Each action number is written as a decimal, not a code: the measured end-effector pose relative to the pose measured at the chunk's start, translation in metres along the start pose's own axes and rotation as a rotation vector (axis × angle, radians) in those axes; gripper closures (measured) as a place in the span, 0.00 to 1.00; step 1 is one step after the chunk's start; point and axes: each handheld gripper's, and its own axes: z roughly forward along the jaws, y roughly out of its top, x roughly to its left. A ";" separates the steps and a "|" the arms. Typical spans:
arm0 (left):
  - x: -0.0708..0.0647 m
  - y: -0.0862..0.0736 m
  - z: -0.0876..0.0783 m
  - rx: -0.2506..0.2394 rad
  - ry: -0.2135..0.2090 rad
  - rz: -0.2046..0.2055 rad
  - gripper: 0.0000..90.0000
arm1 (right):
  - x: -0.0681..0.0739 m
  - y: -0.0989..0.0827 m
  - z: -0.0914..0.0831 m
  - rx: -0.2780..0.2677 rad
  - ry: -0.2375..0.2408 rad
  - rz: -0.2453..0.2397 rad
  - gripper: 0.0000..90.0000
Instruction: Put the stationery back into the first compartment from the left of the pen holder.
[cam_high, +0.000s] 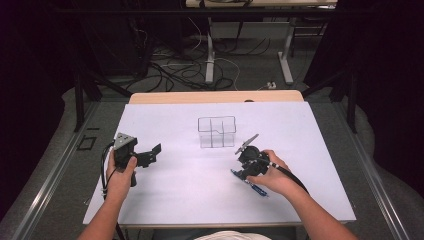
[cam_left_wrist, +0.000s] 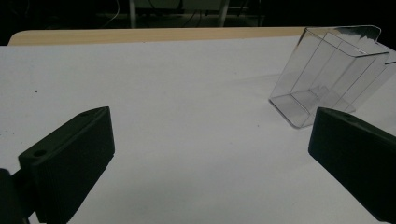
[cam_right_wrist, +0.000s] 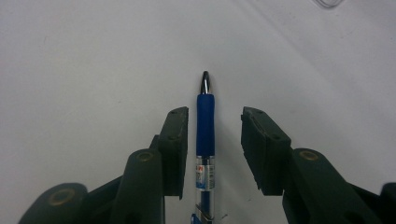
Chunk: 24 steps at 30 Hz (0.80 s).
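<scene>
Right gripper half-open, straddling blue pen.

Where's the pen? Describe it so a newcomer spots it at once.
Start at the white table and go to its near right, in front of the clear divided box. The pen lies flat between the right gripper's open jaws. Its blue grip and silver tip set it apart.

- A blue pen is lying flat on the white table, its dark blue grip and silver tip pointing away in the right gripper view, its clear barrel showing a printed label.
- It is resting near the table's front right, well apart from the clear divided box.
</scene>
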 end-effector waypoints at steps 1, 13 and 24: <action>0.000 0.000 0.000 0.001 0.000 0.000 0.00 | 0.001 0.000 0.001 -0.002 0.000 0.001 0.69; 0.000 0.000 0.000 0.001 -0.001 0.000 0.00 | 0.003 0.001 0.010 0.017 0.019 0.018 0.76; 0.000 0.000 0.000 0.000 -0.001 0.001 0.00 | 0.006 0.001 0.016 0.063 0.009 0.041 0.79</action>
